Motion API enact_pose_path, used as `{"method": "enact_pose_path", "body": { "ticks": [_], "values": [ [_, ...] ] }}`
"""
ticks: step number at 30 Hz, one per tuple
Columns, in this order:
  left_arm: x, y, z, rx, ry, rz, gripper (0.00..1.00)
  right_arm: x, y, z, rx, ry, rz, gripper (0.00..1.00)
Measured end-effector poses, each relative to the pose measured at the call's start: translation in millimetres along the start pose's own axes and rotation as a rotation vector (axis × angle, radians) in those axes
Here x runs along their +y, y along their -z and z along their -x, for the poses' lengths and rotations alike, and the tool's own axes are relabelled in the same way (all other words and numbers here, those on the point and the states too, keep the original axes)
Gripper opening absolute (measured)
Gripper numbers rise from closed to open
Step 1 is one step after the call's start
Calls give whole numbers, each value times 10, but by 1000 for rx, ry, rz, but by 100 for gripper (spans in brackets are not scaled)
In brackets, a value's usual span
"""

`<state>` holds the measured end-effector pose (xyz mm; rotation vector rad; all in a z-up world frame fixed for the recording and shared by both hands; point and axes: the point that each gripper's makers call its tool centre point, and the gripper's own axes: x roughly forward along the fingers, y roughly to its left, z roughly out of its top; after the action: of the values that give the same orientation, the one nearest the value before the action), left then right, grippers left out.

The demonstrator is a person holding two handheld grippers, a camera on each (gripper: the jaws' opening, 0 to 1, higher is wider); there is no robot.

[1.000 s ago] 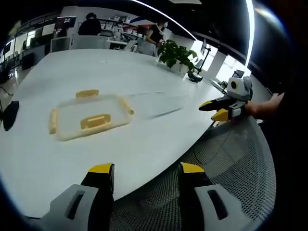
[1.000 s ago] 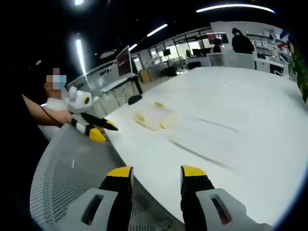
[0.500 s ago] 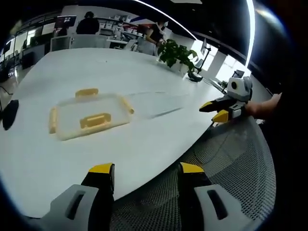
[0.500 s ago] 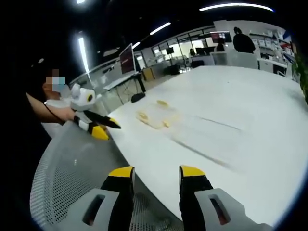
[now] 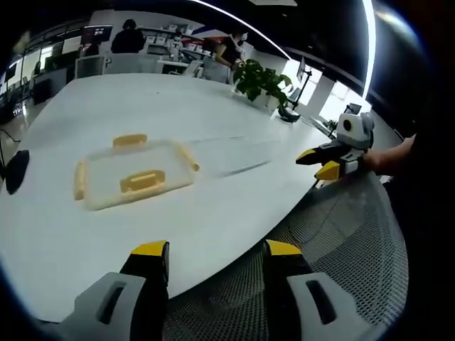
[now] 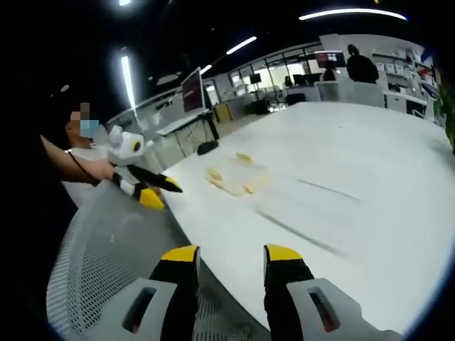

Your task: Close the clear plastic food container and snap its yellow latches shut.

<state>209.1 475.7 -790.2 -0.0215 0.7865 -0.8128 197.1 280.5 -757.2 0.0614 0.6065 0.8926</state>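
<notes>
Presently both grippers, left [image 5: 210, 257] and right [image 6: 227, 259], jaws apart, empty. Clear plastic food container w/ yellow latches [image 5: 135, 176] sits far-left on white table [image 5: 213, 213]. Likely light, slippery; press latches.

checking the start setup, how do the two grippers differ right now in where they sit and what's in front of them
The left gripper hovers at the table edge with the clear container just ahead; the right gripper has the container far off to its left. The left sits partly over the white tabletop; the right is mostly over the grey mesh chair. Both are open, empty, with yellow-tipped jaws.
</notes>
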Motion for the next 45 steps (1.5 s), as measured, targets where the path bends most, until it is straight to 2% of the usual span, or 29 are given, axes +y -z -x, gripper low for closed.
{"method": "enact_pose_path", "body": {
  "ticks": [5,8,11,15,18,25,28,36,38,40,41,43,45],
  "values": [
    [33,-78,19,-28,-18,20,53,-19,-73,11,-26,-2,-1,34],
    [-10,-204,73,-60,-14,18,52,-31,-117,37,-34,1,-5,34],
    [9,-258,85,-76,-25,33,51,-17,-214,60,-63,5,13,34],
    [56,-305,100,-91,-42,28,50,18,-310,50,-86,0,11,35],
    [77,-415,139,-118,-59,12,50,30,-377,56,-104,-1,28,35],
    [-18,-595,177,-162,-40,-5,50,32,-623,108,-158,-3,24,37],
    [-49,-749,234,-217,-32,34,50,53,-739,119,-184,-9,17,38],
    [-116,-971,321,-267,-43,7,49,173,-980,96,-218,-28,38,38],
    [-115,-977,307,-271,-47,-15,49,198,-1034,91,-229,-32,36,38],
    [-99,-944,262,-275,-39,8,48,215,-1061,71,-235,-37,32,38],
    [-76,-907,225,-259,-47,9,48,223,-1063,59,-233,-40,31,38],
    [-13,-894,195,-253,-80,-50,47,239,-1063,46,-224,-45,25,38],
    [25,-877,149,-250,-87,-36,46,250,-1068,49,-220,-45,23,38]
  ]
}}
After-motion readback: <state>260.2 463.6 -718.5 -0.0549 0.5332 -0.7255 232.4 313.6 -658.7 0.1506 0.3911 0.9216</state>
